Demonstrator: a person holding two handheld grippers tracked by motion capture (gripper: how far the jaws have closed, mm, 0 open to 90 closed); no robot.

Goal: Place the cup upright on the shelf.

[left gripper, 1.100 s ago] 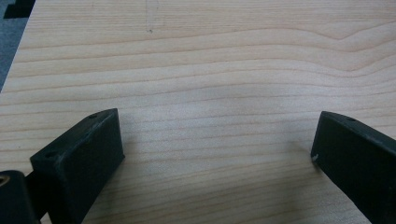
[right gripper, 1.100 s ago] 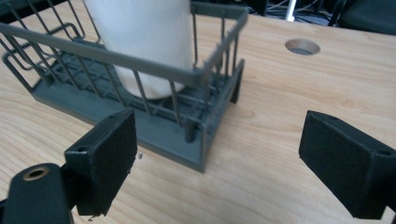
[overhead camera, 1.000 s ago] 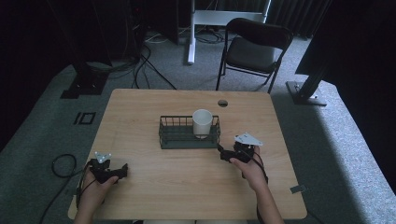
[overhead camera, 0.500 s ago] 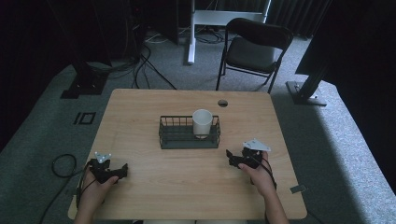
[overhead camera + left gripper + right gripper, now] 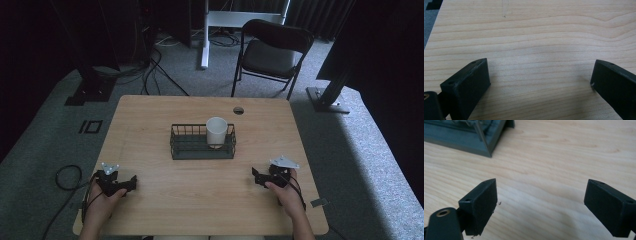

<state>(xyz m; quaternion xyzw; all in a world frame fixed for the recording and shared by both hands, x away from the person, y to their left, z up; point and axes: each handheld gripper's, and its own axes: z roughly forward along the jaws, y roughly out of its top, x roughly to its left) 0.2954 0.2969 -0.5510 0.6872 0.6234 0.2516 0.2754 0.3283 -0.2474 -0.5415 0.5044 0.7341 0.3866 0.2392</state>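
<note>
On the wooden worktop a dark wire basket stood near the middle, slightly toward the far edge, and a white cup stood upright inside it, in its right half. The left tongs rested on the worktop near the front left corner, held by the person's left hand, well apart from the basket. In the left gripper view these tongs stood wide apart, with nothing but bare wood grain between the two black jaws. The right tongs lay toward the front right corner, held by the right hand, pointing inward toward the middle of the worktop and also clear of the basket. In the right gripper view the right tongs were likewise spread apart over bare wood, gripping nothing, and a corner of the basket showed at the upper left, ahead of the left jaw and not touching it. A black folding chair stood on the floor beyond the far edge.
</note>
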